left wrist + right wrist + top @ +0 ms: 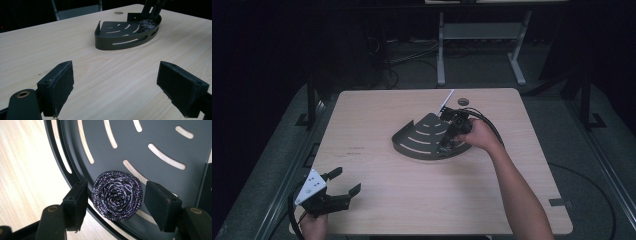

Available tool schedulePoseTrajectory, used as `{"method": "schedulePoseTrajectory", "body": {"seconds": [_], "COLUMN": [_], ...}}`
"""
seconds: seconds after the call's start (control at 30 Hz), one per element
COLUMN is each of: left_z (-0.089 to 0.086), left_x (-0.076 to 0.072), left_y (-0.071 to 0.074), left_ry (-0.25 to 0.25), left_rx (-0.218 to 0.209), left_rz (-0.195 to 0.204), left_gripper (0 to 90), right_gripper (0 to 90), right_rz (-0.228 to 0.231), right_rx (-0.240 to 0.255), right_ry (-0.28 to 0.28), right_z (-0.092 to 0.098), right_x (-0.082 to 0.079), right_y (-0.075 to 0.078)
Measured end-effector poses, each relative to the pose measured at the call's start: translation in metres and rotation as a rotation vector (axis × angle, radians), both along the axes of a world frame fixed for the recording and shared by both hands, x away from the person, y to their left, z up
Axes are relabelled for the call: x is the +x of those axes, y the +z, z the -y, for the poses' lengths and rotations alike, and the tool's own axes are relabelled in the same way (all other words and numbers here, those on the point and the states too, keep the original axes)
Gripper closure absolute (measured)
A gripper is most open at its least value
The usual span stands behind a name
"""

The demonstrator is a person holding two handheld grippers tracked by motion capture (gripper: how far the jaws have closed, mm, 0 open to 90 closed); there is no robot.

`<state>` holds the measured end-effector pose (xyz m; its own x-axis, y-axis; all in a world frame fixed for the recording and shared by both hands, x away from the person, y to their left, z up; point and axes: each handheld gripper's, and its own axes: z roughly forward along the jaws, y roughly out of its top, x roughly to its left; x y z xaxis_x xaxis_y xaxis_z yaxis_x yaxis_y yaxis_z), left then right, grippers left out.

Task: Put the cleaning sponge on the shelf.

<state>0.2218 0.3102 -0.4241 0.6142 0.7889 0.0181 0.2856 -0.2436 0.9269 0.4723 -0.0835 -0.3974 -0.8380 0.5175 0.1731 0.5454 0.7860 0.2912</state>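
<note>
A dark, quarter-round slotted tray [417,137] [117,42] [160,135] lies at the table's middle right. A coiled steel-wool scourer [117,195] [146,25] rests inside it, close to the curved rim. My right gripper [449,142] [116,186] points down into the tray with the scourer between its jaws. A small gap shows at the right pad, so the pads do not press on it, and the gripper is open. My left gripper [347,180] [115,80] sits low at the table's near left corner, wide open with nothing between its pads, and faces the tray.
A white strip [447,102] leans at the tray's far side, next to a round cable hole [463,101] in the light wooden table [377,115]. A metal table frame [482,35] stands on the floor beyond the far edge.
</note>
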Motion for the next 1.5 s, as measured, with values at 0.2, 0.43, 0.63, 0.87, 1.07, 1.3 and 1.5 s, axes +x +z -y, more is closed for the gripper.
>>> {"method": "schedulePoseTrajectory", "body": {"seconds": [0.2, 0.43, 0.63, 0.87, 1.07, 1.3, 1.5], "left_z": [0.001, 0.003, 0.003, 0.004, 0.005, 0.005, 0.004], "left_x": [0.000, 0.001, 0.001, 0.002, 0.002, 0.002, 0.001], "left_y": [0.000, 0.000, -0.001, -0.001, -0.001, -0.001, -0.001], "left_ry": [-0.001, -0.002, -0.003, -0.005, -0.007, -0.005, -0.006], "left_rx": [0.003, 0.004, 0.003, 0.003, 0.006, 0.006, 0.006], "left_rz": [0.002, -0.002, -0.004, -0.008, -0.007, -0.008, -0.007], "left_gripper": [13.5, 13.5, 13.5, 13.5, 13.5, 13.5, 13.5], "right_gripper": [33.7, 30.3, 27.9, 26.9, 26.3, 25.8, 25.5], "right_rz": [0.008, 0.012, 0.019, 0.024, 0.029, 0.037, 0.045], "right_rx": [0.017, 0.043, 0.049, 0.064, 0.086, 0.100, 0.108], "right_ry": [0.002, -0.011, -0.019, -0.008, -0.015, -0.019, -0.022], "right_z": [0.003, 0.013, 0.018, 0.019, 0.026, 0.035, 0.043], "right_x": [-0.005, -0.010, -0.012, -0.019, -0.025, -0.033, -0.040], "right_y": [0.004, 0.004, 0.008, 0.012, 0.014, 0.015, 0.017]}}
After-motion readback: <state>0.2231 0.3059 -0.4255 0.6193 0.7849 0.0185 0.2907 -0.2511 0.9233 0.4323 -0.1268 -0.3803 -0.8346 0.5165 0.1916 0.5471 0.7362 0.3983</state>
